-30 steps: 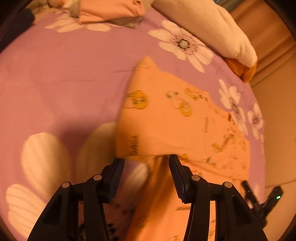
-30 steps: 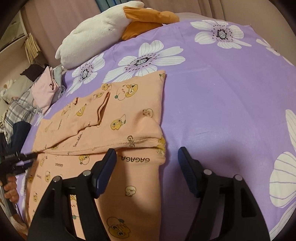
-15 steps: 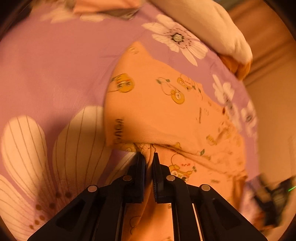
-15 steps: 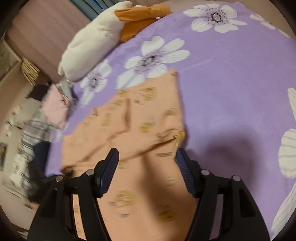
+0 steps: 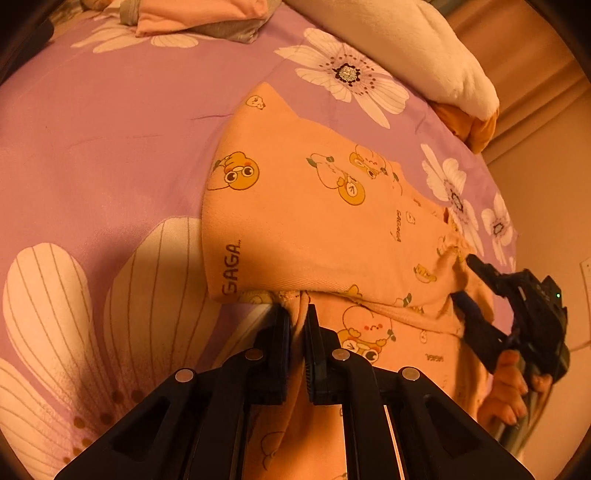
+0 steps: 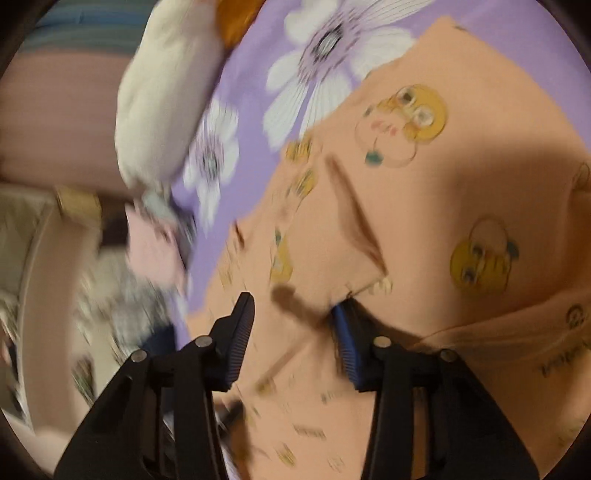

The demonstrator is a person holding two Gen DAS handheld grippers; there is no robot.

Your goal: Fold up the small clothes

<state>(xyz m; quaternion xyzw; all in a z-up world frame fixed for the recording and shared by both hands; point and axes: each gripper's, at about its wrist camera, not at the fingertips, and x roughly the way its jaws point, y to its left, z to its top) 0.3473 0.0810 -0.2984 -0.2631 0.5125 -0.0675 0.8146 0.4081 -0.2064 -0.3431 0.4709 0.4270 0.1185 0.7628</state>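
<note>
**Left wrist view: peach garment pinched at its fold on the purple bedspread**

Left wrist view shows the left gripper (image 5: 296, 325) clamped on a thin bunch of the peach garment (image 5: 314, 221), its two black jaws nearly together with the cloth drawn up between them. The pinch sits right under the near edge of the folded-over upper layer, beside the printed "GAGA" lettering. The garment, printed with yellow cartoon faces, lies spread on the purple floral bedspread (image 5: 103, 140), one layer doubled back over another that runs down toward the camera.

At the right edge of this view the right gripper (image 5: 469, 284) reaches onto the far side of the same garment, held by a hand (image 5: 511, 384) whose fingers wrap its handle. In the right wrist view, which is blurred, the right gripper (image 6: 295, 325) hangs low over the peach cloth; its jaws have just been closing and stand partly apart with cloth lying between them. The blue-padded finger appears tucked at a fold edge, but whether the pads press the fabric I cannot tell.

A white plush toy (image 5: 406, 48) with an orange part lies at the far edge of the bed, and a pile of pink and grey clothes (image 5: 192, 16) rests at the top left.
</note>
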